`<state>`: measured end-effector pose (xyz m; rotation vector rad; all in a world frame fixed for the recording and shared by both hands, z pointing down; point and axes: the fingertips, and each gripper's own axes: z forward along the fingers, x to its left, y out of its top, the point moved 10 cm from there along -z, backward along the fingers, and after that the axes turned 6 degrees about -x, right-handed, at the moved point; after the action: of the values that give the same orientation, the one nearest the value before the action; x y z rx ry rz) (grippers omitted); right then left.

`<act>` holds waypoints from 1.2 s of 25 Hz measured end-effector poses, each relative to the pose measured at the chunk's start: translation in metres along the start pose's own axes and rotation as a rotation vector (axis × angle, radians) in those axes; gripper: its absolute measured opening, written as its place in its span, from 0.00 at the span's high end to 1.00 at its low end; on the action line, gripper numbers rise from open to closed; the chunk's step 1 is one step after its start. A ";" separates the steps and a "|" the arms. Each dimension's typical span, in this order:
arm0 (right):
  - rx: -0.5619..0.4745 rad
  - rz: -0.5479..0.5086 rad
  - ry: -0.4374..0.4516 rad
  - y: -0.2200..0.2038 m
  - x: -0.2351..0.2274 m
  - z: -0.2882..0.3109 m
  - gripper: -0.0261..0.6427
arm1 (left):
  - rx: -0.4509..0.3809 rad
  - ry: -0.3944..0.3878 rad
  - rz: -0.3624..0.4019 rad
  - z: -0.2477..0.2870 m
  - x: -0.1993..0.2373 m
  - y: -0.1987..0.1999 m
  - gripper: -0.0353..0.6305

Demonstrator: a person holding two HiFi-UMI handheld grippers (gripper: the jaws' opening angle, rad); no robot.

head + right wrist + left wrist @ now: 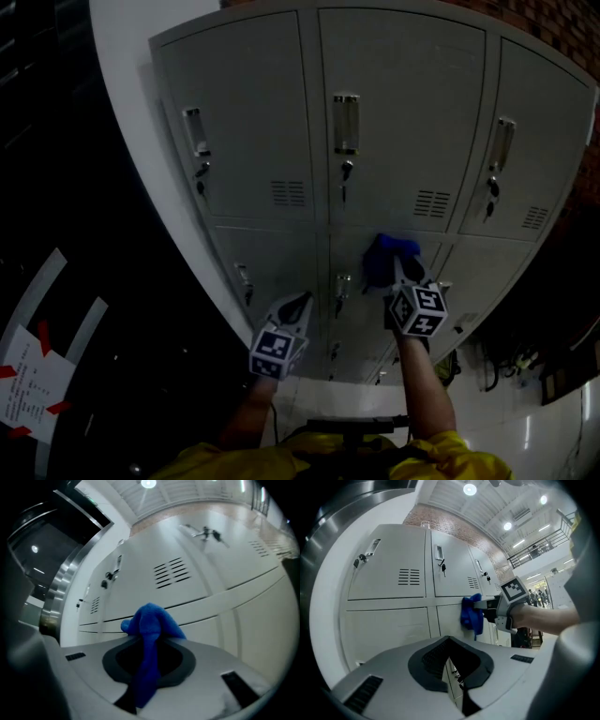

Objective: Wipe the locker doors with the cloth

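Overhead, in the head view, my right hand-held gripper (pixel 401 274) holds the blue cloth (pixel 386 255) against the locker doors (pixel 403 112), at 5 o'clock from the middle handle (pixel 346 124). In the left gripper view, my left hand-held gripper (pixel 451 641) is pressed together, empty. In the right gripper view, the jaws pinch the cloth.

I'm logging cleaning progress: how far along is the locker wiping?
Done: unclear, no door shows wipe marks. In hand: the right tool is shut on the blue cloth, held against the top of the lower middle door. The left tool is shut and empty. Left: likely the rest of that door and perhaps the others.
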<state>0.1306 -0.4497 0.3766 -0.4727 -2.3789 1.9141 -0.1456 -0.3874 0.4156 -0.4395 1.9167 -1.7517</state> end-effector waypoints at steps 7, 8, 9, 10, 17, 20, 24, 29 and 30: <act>0.000 -0.024 -0.205 0.021 -0.090 -0.042 0.86 | 0.007 -0.078 -0.024 0.024 -0.012 -0.010 0.95; -0.011 -0.016 -0.185 0.021 -0.083 -0.041 0.86 | 0.001 -0.086 -0.021 0.026 -0.013 -0.009 0.95; -0.024 -0.001 -0.148 0.019 -0.071 -0.039 0.86 | -0.007 -0.092 -0.015 0.026 -0.013 -0.009 0.95; -0.028 0.017 -0.095 0.013 -0.053 -0.034 0.86 | -0.014 -0.094 -0.008 0.025 -0.012 -0.009 0.95; 0.123 0.058 0.225 -0.064 0.088 0.037 0.86 | -0.005 -0.029 -0.005 0.004 0.011 -0.012 0.95; 0.114 0.048 0.215 -0.070 0.095 0.045 0.86 | 0.009 -0.017 -0.016 -0.003 0.016 -0.016 0.95; 0.078 0.040 0.140 -0.053 0.061 0.029 0.87 | 0.025 -0.021 -0.015 -0.001 0.020 -0.014 0.95; 0.019 0.030 -0.166 -0.024 -0.052 -0.028 0.87 | -0.006 -0.069 -0.017 0.015 0.009 -0.021 0.95; 0.017 0.027 -0.215 -0.020 -0.071 -0.037 0.87 | -0.004 -0.078 -0.019 0.018 0.007 -0.021 0.95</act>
<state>0.2032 -0.4372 0.4151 -0.3133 -2.4914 2.0935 -0.1431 -0.4090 0.4350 -0.5208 1.8680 -1.7172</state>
